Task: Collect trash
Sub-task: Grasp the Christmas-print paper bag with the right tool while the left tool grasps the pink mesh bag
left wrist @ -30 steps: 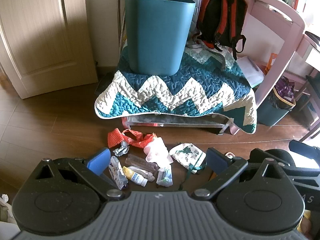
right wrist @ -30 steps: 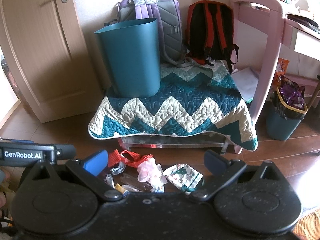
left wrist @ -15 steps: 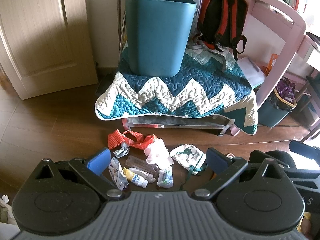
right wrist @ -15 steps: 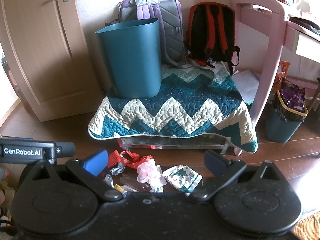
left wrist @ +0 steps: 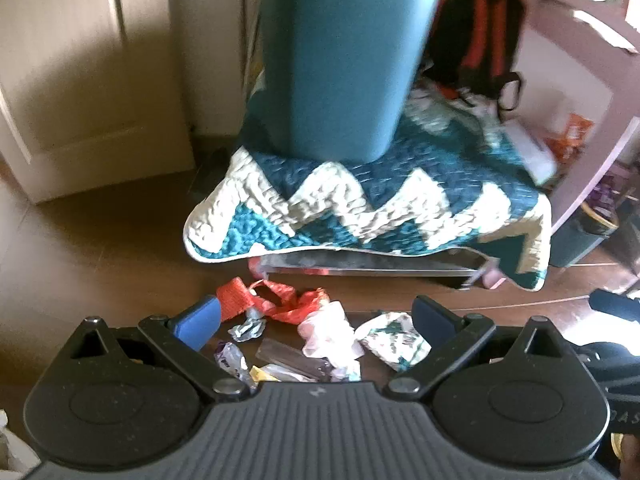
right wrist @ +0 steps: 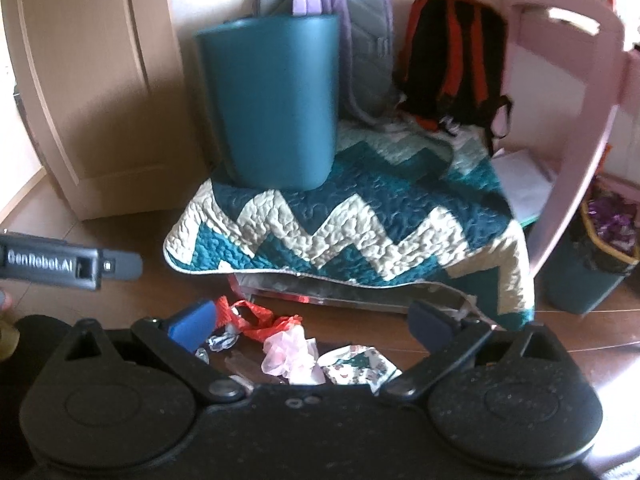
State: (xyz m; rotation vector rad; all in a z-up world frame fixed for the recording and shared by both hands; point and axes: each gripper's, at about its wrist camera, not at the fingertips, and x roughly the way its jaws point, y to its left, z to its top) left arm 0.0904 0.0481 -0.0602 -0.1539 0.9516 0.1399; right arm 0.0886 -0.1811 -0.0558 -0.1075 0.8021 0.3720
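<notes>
Both tools, left tool (left wrist: 314,318) and right tool (right wrist: 308,320), hang spread wide and empty over the trash pile (left wrist: 304,340) on the floor; best pinch one wrapper low, then carry to teal bin (right wrist: 272,100) on quilt (right wrist: 360,224) beyond.

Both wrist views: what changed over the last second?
Both cameras moved forward, toward the teal bin on the quilt; it looms larger, and the frames are motion-blurred. Left gripper and right gripper stay open and empty. The floor litter lies as before, nothing picked up.
</notes>
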